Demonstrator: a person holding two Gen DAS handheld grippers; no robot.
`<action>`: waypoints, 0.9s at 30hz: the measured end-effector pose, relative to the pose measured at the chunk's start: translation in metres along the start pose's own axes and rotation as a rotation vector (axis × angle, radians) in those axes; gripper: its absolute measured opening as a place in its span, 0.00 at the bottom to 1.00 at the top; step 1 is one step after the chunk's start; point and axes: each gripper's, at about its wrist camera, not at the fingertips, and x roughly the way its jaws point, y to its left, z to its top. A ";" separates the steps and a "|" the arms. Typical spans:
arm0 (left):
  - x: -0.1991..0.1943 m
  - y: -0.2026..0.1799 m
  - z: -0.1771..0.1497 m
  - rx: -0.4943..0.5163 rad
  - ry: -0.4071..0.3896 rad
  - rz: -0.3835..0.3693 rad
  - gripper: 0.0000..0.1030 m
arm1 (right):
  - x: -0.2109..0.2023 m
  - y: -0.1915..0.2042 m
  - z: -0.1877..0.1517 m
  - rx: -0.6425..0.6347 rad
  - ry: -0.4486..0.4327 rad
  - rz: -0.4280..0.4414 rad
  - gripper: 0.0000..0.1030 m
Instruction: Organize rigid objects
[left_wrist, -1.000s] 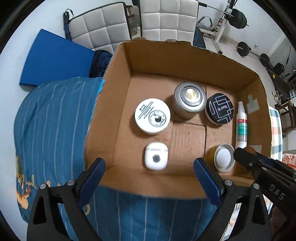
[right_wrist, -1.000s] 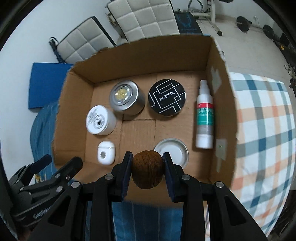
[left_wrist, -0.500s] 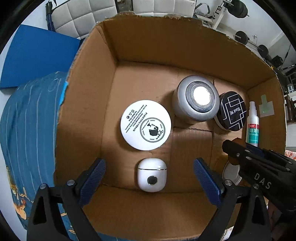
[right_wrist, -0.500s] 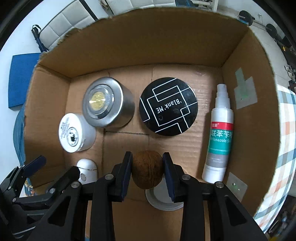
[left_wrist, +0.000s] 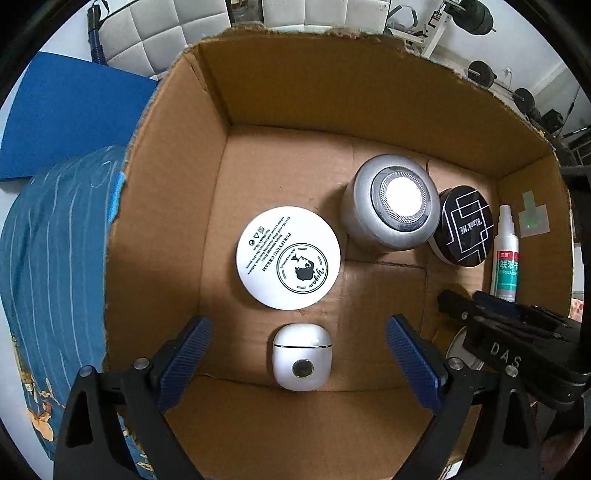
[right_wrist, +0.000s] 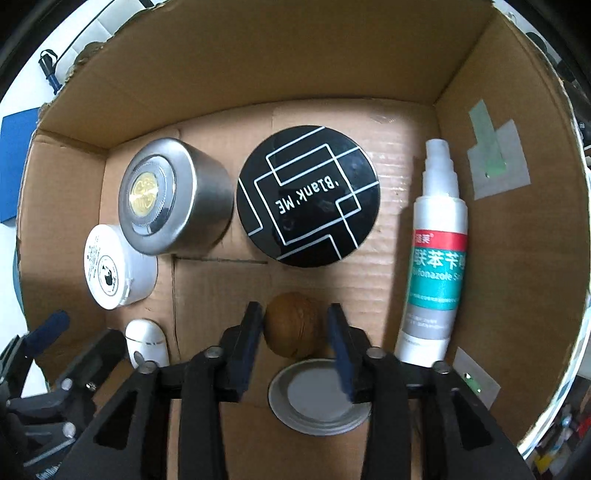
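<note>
My right claw (right_wrist: 295, 325) is opening around the walnut (right_wrist: 293, 325) inside the box (right_wrist: 332, 66); my spread left claw (left_wrist: 295, 343) holds nothing.

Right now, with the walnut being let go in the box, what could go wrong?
1. The right gripper is opening around the walnut, with gaps on both sides. It is round, so it may roll toward the flat metal lid or the spray bottle.
2. The spray bottle lies close beside the right gripper; a sideways withdrawal could knock it.
3. The left gripper hangs open over the white case, crowding the same corner.
</note>
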 end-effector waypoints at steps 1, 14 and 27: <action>-0.005 0.001 -0.001 -0.003 -0.007 -0.002 0.94 | -0.003 -0.002 -0.002 0.000 -0.006 -0.006 0.59; -0.080 0.000 -0.027 -0.012 -0.116 0.000 0.94 | -0.076 -0.013 -0.042 -0.027 -0.121 -0.061 0.98; -0.236 -0.015 -0.126 0.055 -0.371 -0.024 0.94 | -0.234 -0.003 -0.166 -0.031 -0.385 -0.050 0.99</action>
